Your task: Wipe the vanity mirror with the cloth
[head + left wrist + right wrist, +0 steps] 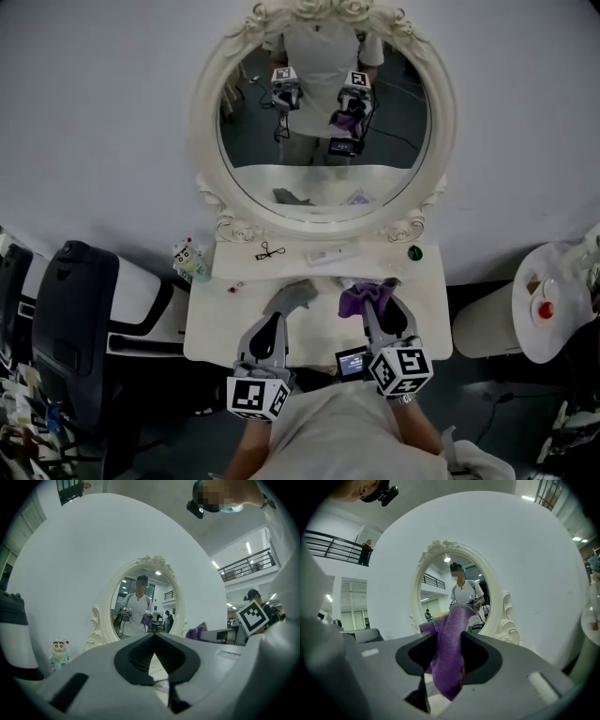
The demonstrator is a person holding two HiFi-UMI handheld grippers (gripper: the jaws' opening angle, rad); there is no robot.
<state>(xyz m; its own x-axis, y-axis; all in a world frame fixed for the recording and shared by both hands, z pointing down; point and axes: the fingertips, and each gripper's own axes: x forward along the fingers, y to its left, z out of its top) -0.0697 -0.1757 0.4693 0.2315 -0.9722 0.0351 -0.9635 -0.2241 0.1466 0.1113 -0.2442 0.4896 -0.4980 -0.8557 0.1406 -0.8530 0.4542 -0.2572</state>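
White vanity top [217,317] below oval mirror [323,192]; right gripper [378,292] fingers clench purple cloth [449,660]; left gripper [153,637] fingers pressed together, empty.

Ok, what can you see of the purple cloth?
The cloth is purple, fluffy terry-like fabric, bunched into a loose fold. The right gripper is shut on its middle, one end sticking up past the jaws, the other hanging below. It is held over the vanity top, short of the mirror.
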